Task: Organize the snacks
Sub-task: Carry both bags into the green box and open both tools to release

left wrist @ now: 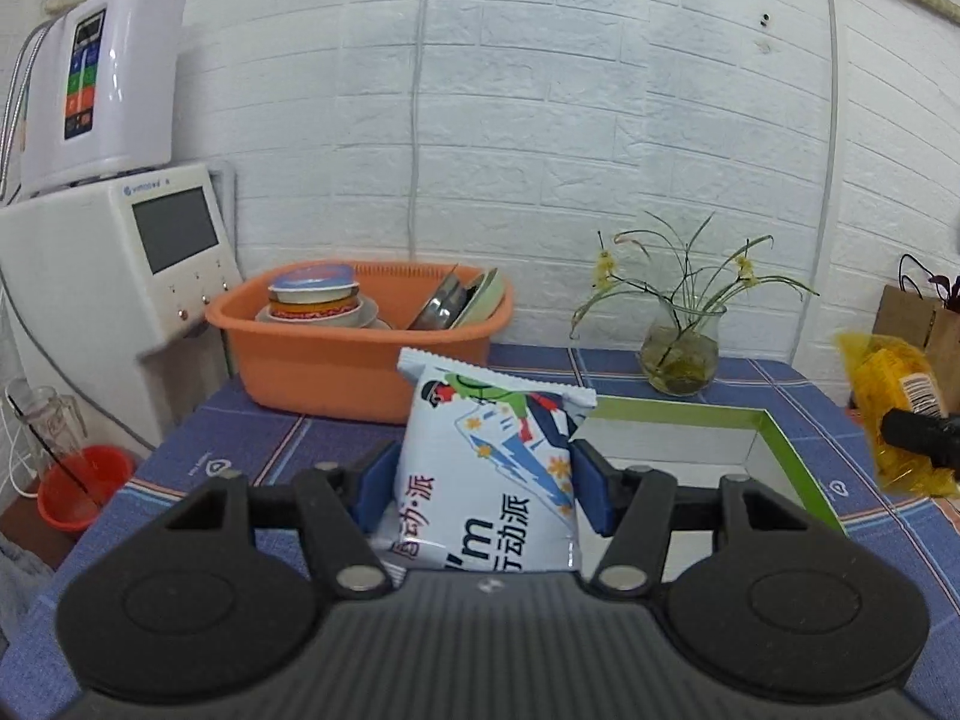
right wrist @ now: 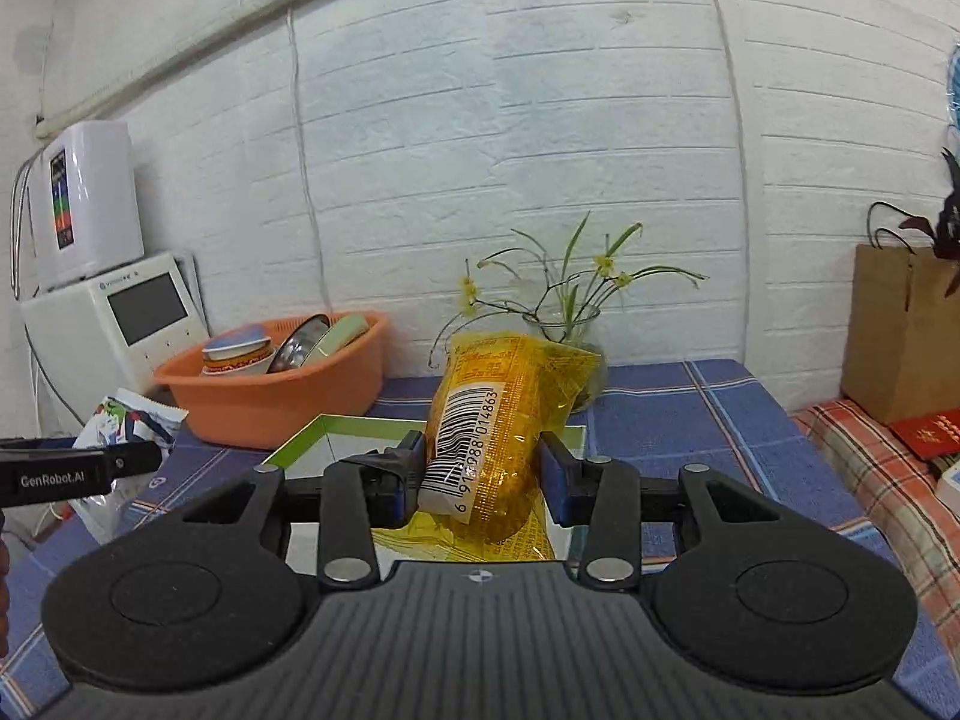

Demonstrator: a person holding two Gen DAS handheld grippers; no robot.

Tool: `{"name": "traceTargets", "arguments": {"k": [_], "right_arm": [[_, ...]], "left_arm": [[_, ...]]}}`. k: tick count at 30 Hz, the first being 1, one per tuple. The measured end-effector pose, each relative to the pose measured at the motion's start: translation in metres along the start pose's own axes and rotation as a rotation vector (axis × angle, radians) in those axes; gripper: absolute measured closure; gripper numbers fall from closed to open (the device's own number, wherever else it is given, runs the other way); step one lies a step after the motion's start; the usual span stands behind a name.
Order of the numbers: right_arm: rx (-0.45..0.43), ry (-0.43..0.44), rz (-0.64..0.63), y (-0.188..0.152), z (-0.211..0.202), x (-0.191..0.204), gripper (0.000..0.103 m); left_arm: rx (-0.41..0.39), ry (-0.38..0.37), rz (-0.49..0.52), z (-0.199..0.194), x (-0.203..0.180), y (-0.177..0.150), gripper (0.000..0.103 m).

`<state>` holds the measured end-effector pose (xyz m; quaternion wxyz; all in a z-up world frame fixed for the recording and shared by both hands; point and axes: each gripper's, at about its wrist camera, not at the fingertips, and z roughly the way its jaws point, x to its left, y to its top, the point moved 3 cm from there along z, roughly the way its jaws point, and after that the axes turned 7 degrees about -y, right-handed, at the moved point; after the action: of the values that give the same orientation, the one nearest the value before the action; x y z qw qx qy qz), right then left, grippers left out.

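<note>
My left claw point(left wrist: 486, 480) pinches a glossy white crinkled plastic snack pouch point(left wrist: 489, 468) with cartoon print, upright between the blue pads, held above the surface. My right claw point(right wrist: 480, 471) pinches a translucent yellow cellophane snack pack point(right wrist: 498, 420) with a white barcode label, tilted slightly, squeezed between both pads. Below both sits a shallow green-rimmed rectangular tray point(left wrist: 774, 444). Blue plaid cloth covers the surface point(left wrist: 840, 390). Behind: an orange plastic basin point(left wrist: 360, 360) of stacked dishes, a round glass vase point(left wrist: 678, 354) with thin green stems.
</note>
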<state>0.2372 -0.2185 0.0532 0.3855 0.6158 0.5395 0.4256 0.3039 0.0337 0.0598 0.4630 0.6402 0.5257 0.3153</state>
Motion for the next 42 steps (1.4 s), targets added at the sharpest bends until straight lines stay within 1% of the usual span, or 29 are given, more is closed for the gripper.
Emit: {"name": "traceTargets", "arguments": {"k": [4, 7, 9, 11, 13, 15, 17, 18, 21, 26, 33, 36, 39, 42], "right_arm": [[0.029, 0.024, -0.051, -0.014, 0.040, 0.022, 0.033], [0.076, 0.056, -0.015, -0.027, 0.055, 0.022, 0.033], [0.103, 0.058, 0.003, -0.033, 0.062, 0.018, 0.033], [0.124, 0.033, -0.002, -0.039, 0.068, 0.013, 0.033], [0.150, 0.012, -0.007, -0.045, 0.073, 0.008, 0.033], [0.196, -0.005, -0.010, -0.049, 0.077, 0.003, 0.033], [0.248, -0.010, 0.004, -0.053, 0.079, -0.002, 0.034], [0.257, -0.005, 0.011, -0.054, 0.078, -0.005, 0.034], [0.238, -0.004, -0.031, -0.056, 0.071, -0.007, 0.035], [0.224, -0.002, -0.135, -0.065, 0.059, -0.008, 0.035], [0.214, 0.028, -0.154, -0.076, 0.020, -0.019, 0.035], [0.194, 0.038, -0.117, -0.080, 0.006, -0.024, 0.035], [0.135, 0.050, -0.006, -0.072, 0.001, -0.031, 0.036], [0.069, 0.051, 0.045, -0.058, 0.001, -0.030, 0.035]], "left_arm": [[0.011, -0.038, 0.067, 0.044, -0.014, 0.001, 0.043], [0.032, -0.095, 0.059, 0.068, -0.020, -0.006, 0.043], [0.041, -0.118, 0.053, 0.079, -0.023, -0.013, 0.043], [0.065, -0.111, 0.058, 0.088, -0.025, -0.022, 0.043], [0.105, -0.084, 0.055, 0.095, -0.025, -0.032, 0.043], [0.139, -0.047, 0.026, 0.098, -0.022, -0.038, 0.043], [0.170, -0.024, 0.004, 0.097, -0.019, -0.042, 0.043], [0.179, -0.020, 0.003, 0.095, -0.019, -0.044, 0.043], [0.188, -0.012, 0.021, 0.087, -0.023, -0.051, 0.044], [0.202, -0.028, 0.025, 0.070, -0.033, -0.065, 0.044], [0.212, -0.082, 0.018, 0.025, -0.046, -0.086, 0.044], [0.193, -0.099, 0.000, 0.012, -0.048, -0.086, 0.044], [0.131, -0.079, 0.023, 0.005, -0.052, -0.074, 0.044], [0.079, -0.093, 0.034, 0.002, -0.055, -0.060, 0.044]]}}
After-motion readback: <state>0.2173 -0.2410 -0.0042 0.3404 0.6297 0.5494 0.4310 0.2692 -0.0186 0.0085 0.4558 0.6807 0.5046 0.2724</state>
